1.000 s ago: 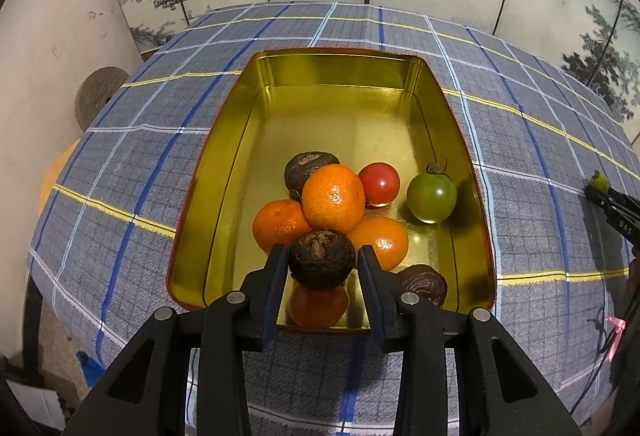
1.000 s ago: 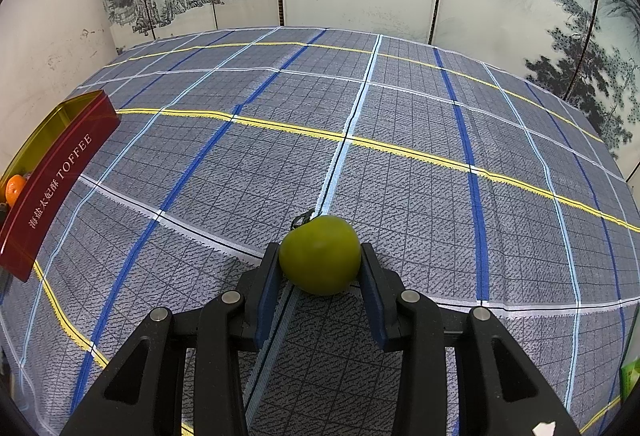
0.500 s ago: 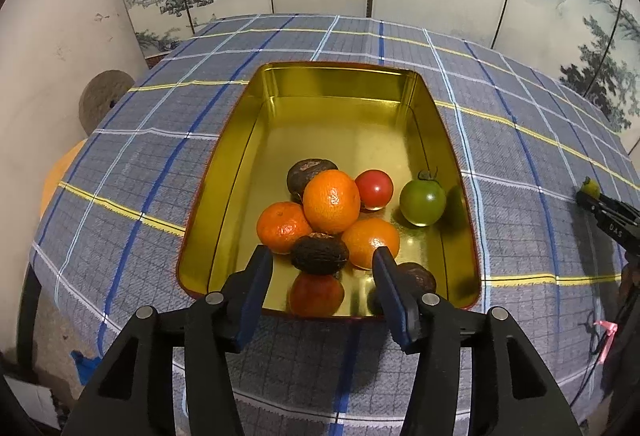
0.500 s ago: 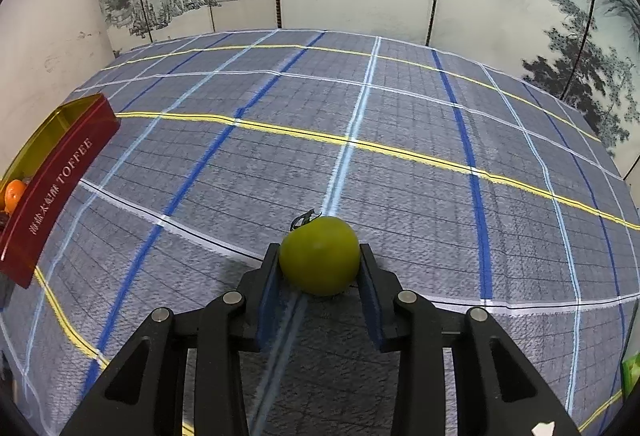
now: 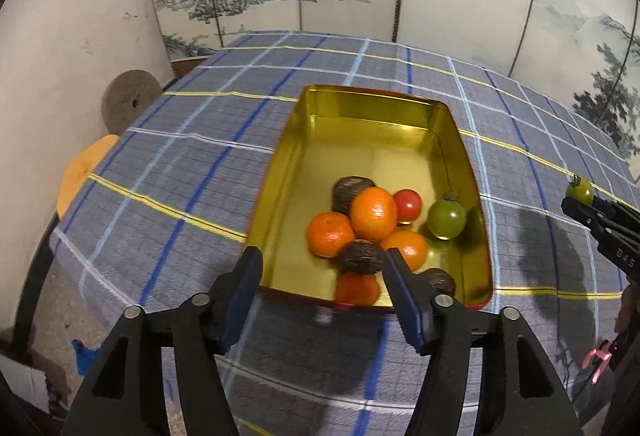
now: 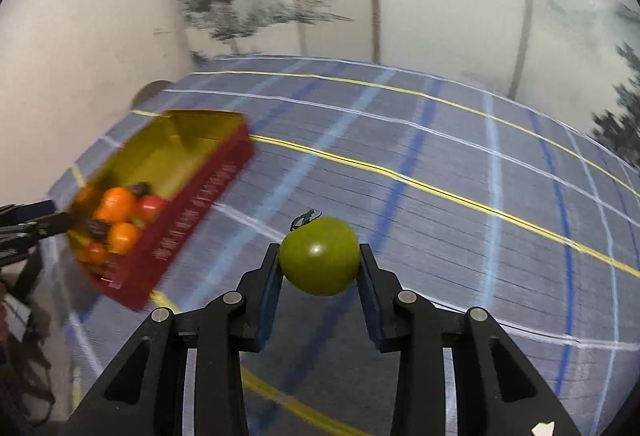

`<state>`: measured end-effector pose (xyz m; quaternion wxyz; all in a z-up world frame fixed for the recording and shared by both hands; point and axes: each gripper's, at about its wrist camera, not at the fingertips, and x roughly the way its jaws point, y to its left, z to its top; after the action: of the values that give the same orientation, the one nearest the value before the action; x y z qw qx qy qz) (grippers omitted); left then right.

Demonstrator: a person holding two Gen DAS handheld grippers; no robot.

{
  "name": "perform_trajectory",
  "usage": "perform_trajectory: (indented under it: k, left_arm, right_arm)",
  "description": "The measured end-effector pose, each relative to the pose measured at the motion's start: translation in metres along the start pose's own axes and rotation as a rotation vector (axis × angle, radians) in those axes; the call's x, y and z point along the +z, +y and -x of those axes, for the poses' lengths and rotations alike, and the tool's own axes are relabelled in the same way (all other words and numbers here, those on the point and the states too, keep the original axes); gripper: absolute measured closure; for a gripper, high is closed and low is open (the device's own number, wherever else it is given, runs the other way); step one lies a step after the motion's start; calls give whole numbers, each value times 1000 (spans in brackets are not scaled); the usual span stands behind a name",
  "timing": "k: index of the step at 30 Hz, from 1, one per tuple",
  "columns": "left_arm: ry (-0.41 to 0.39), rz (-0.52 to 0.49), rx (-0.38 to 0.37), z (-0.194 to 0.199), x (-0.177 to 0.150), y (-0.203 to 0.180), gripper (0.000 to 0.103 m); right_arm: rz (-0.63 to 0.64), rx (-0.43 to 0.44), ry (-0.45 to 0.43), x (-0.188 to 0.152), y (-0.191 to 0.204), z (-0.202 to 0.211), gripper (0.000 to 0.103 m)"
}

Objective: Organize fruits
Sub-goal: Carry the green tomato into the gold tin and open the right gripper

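Right gripper clamped on green tomato; tin sits off to its left. Left gripper empty, jaws just opened, nothing between.

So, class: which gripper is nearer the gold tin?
Left. The left gripper hangs open at the gold tin's near rim; the right gripper, shut on a green tomato, is off to its side.

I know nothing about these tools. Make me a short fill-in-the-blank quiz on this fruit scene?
1. The right tool grips a ____ tomato.
2. The tin is ____ coloured inside.
3. The left tool holds ____.
4. The tin contains exactly one ____ tomato.

Missing: green; gold; nothing; red
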<state>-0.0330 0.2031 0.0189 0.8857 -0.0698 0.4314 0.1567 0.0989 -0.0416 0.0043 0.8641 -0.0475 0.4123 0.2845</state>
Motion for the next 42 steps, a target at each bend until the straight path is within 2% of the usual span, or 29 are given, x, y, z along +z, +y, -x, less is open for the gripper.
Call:
perform_trajectory:
  k: [4,9,16,30,42]
  left_arm:
    - [-6,17,17,4,-2,10,36]
    - [4,38,31,3,-7,21,36]
    - [15,63,47,2,-13,35,36]
    - [37,77,59,-2,-18,41,35]
    - [42,81,60,-1,-20,42,35]
  right_arm:
    - [51,84,-9,13,42,-1,69]
    - [125,145,-5,21,89,-9,69]
    - [190,175,25,24,129,-28,69]
    - [211,145,85,25,154,-70,69]
    - [215,114,81,27,157,-73,67]
